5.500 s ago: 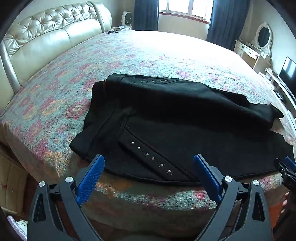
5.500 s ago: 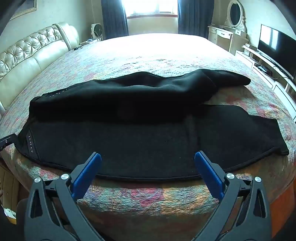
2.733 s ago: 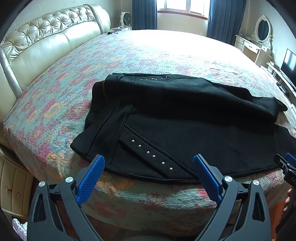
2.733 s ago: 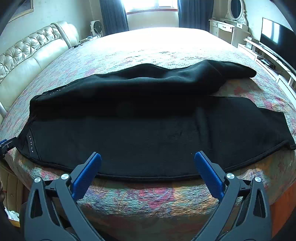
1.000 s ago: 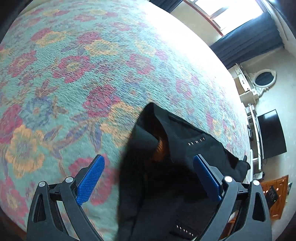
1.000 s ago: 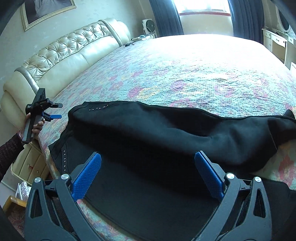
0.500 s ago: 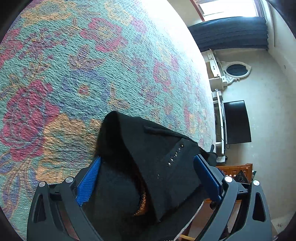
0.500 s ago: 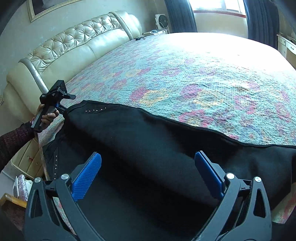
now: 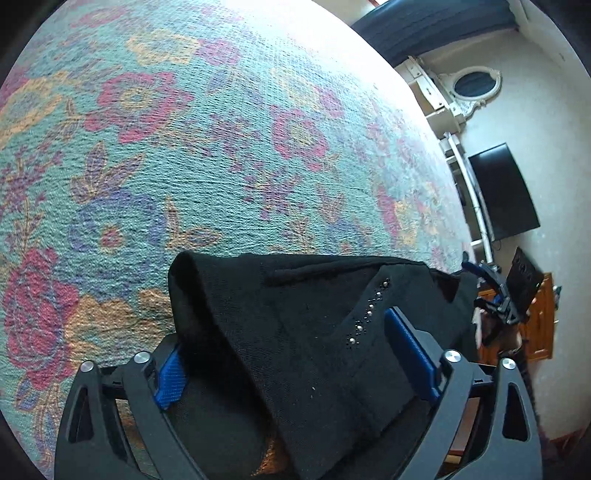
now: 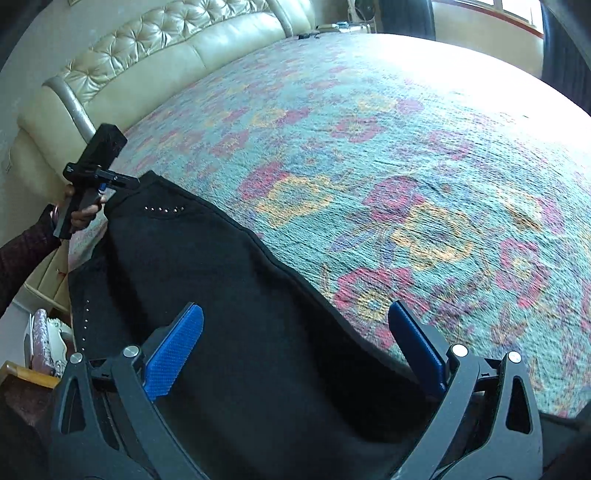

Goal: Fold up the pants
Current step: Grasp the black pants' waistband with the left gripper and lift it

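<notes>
Black pants (image 10: 229, 295) with small silver studs lie along the near edge of a floral bedspread (image 10: 388, 147). My left gripper (image 9: 291, 354) is open, its blue pads astride the studded waistband corner (image 9: 295, 314), which lies between the jaws. In the right wrist view the left gripper (image 10: 110, 181) shows at that corner, at the far left. My right gripper (image 10: 295, 343) is open over the upper leg's folded edge, with black cloth between the jaws. It also shows at the far right of the left wrist view (image 9: 491, 291).
A cream tufted headboard (image 10: 166, 44) runs along the bed's left side. A television (image 9: 502, 192) and a white dresser with an oval mirror (image 9: 469, 85) stand past the bed's far side. Dark curtains (image 9: 424, 29) hang at the window.
Both grippers have moved forward onto the pants. The waistband corner now sits deeper between my left jaws, and the leg's edge has come in between my right jaws.
</notes>
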`<state>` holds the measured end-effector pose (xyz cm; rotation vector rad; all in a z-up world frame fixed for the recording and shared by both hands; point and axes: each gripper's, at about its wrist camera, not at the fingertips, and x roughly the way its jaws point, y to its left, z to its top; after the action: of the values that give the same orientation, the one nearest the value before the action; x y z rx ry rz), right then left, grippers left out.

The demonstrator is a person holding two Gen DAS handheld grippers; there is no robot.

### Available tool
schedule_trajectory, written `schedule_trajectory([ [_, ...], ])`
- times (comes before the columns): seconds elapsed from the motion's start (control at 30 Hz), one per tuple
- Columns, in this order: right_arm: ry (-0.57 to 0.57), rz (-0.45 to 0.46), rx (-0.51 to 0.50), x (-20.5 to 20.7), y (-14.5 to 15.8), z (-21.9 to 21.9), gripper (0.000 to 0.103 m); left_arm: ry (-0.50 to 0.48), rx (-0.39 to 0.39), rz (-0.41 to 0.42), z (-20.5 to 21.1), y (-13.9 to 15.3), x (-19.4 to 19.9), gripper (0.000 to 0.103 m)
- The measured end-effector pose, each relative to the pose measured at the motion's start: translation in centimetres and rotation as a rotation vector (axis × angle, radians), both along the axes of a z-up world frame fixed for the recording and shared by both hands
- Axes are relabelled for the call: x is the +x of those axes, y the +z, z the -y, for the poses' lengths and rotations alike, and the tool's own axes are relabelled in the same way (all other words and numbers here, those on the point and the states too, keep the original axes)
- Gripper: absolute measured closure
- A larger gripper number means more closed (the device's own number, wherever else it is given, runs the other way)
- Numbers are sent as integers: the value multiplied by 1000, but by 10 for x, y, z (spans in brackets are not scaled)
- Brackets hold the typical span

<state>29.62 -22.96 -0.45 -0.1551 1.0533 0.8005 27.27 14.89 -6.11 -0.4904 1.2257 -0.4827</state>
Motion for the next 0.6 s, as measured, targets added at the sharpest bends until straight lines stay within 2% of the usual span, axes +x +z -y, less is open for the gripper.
schedule_trajectory([
  [0.03, 24, -9, -35, 5, -5, -6, 13, -2, 49, 0, 0, -3, 4, 42],
  [0.07, 53, -20, -74, 9, -12, -13, 25, 2, 68, -6, -4, -6, 7, 47],
  [0.13, 101, -44, -143, 13, -24, -21, 28, 4, 61, -23, -11, -7, 8, 59],
  [0.23, 142, -83, -206, 15, -40, -28, 31, 2, 60, -39, -18, -10, 11, 61],
  [0.3, 136, -107, -195, 15, -41, -28, 55, -16, 122, -14, -14, -5, 7, 65],
  [0.33, 129, -131, -168, 16, -39, -26, 81, -25, 146, 4, -10, -1, 6, 67],
  [0.37, 119, -146, -151, 15, -38, -24, 95, -32, 159, 22, -8, 1, 5, 68],
  [0.5, 82, -70, -146, 0, -21, -20, 95, -21, 163, 88, 0, 13, 6, 73],
  [0.6, 44, 41, -135, -19, 0, -16, 95, -26, 145, 132, 0, 24, -2, 74],
])
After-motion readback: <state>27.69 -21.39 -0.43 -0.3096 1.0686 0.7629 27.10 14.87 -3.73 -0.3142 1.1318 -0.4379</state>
